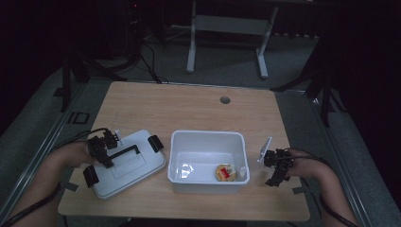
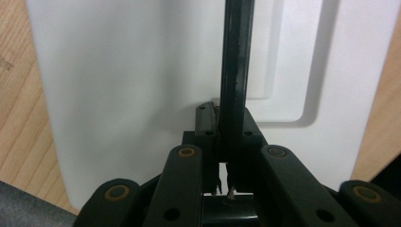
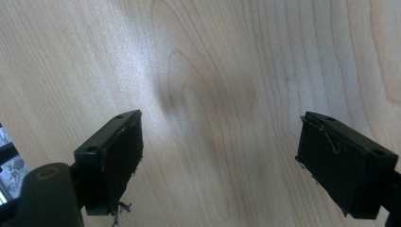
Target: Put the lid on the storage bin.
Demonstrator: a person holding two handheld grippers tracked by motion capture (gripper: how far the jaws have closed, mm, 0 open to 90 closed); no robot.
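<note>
A white lid [image 1: 130, 165] with a black handle [image 1: 127, 152] and two black end clips lies on the wooden table at the left. My left gripper [image 1: 106, 158] is shut on that handle. In the left gripper view the handle [image 2: 235, 71] runs up from between the closed jaws of the gripper [image 2: 227, 127], across the lid [image 2: 118, 94]. A white bin [image 1: 208, 137] stands open at the centre, holding a round yellow and red item [image 1: 225, 172]. My right gripper [image 1: 278, 169] hovers right of the bin. It is open [image 3: 220, 156] over the bare table [image 3: 213, 71].
A round cable hole [image 1: 225, 100] sits near the table's far edge. Beyond the table stands a white desk frame [image 1: 191, 47] on a dark floor. Black clips [image 1: 155, 143] stick out from the lid's ends. Bare wood lies behind the bin.
</note>
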